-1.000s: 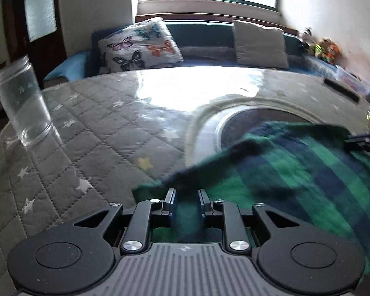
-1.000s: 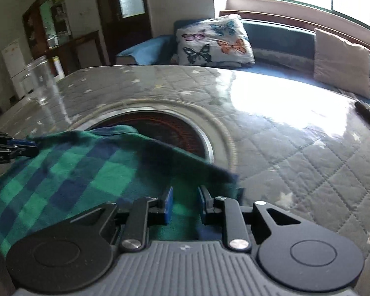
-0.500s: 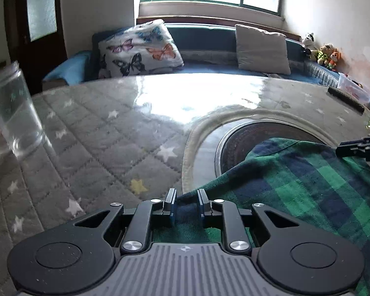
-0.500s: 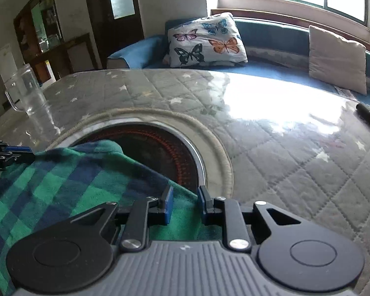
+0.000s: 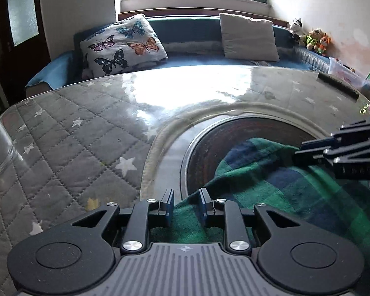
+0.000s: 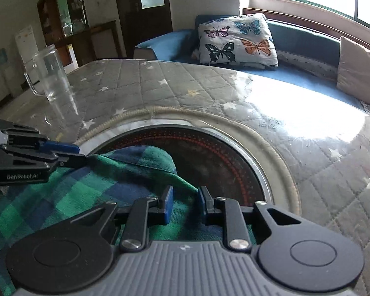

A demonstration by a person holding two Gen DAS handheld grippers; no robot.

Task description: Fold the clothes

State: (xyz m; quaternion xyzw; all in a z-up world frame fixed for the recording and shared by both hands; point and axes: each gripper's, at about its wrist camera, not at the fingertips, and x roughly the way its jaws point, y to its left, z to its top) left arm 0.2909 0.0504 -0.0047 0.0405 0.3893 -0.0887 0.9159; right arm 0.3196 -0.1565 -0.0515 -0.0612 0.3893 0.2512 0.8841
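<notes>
**Green plaid, two grippers poised at its near edge**

Green-and-navy plaid cloth (image 5: 278, 187) lies on the table, its far fold draped over the dark round inset (image 6: 224, 162) in the quilted star-print cover (image 5: 69, 135). The left gripper (image 5: 185, 204) sits at the cloth's left corner with its jaws parted; fabric lies between the blue pads, but no pinch shows. The right gripper (image 6: 183, 203) stands likewise, jaws apart with fabric lying between them.

To do this step well, both grippers would likely need to bite matching corners before closing, then lift together so the edge stays taut and square. A one-sided grab could skew the fold. The glass mug (image 6: 53, 74) stands well apart to the left, worth minding on any wide sweep.
</notes>
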